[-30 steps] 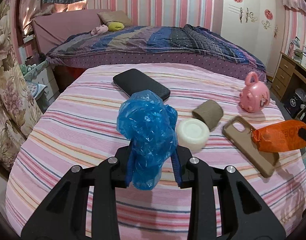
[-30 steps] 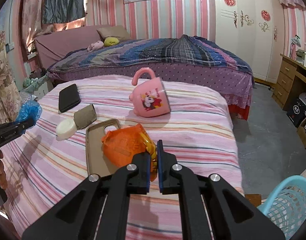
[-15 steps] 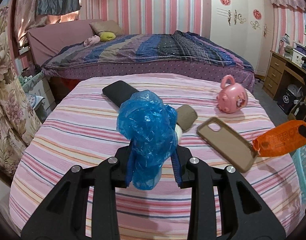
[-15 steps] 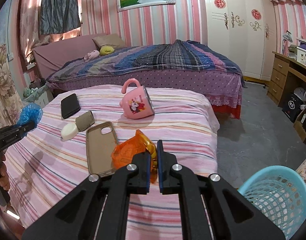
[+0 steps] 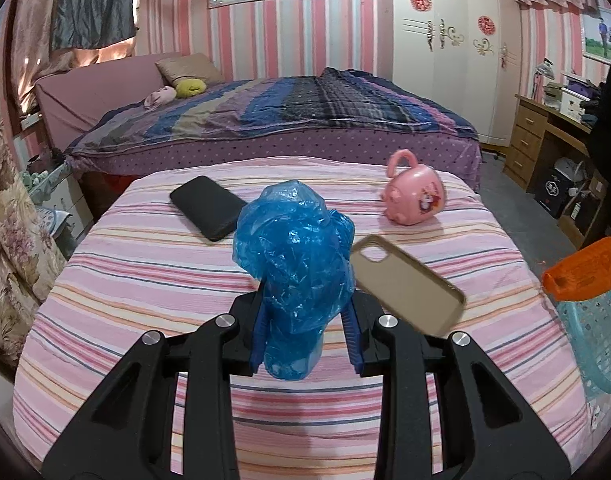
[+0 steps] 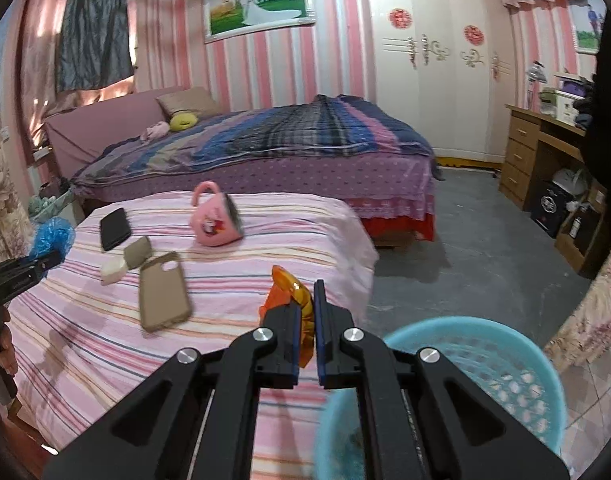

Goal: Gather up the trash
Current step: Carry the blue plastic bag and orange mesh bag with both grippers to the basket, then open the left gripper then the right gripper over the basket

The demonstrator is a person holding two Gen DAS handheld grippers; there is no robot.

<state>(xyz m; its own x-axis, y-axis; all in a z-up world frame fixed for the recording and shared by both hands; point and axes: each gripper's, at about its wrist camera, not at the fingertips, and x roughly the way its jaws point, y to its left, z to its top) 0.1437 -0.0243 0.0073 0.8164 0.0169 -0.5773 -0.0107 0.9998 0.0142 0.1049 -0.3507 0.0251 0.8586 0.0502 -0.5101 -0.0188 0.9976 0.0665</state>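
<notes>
Left gripper point(image 5: 307, 332) clamps blue bag point(image 5: 295, 264); right gripper point(image 6: 306, 338) pinches orange wrapper point(image 6: 291, 300); only right view shows basket point(image 6: 485, 344) whole

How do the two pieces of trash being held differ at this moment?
The blue plastic bag is a puffy crumpled wad bulging above the left claw; the orange wrapper is flatter and pinched thin in the right claw. The wrapper hangs near the turquoise basket; the bag sits over the striped bed. Both are gripped, off the bed.
</notes>
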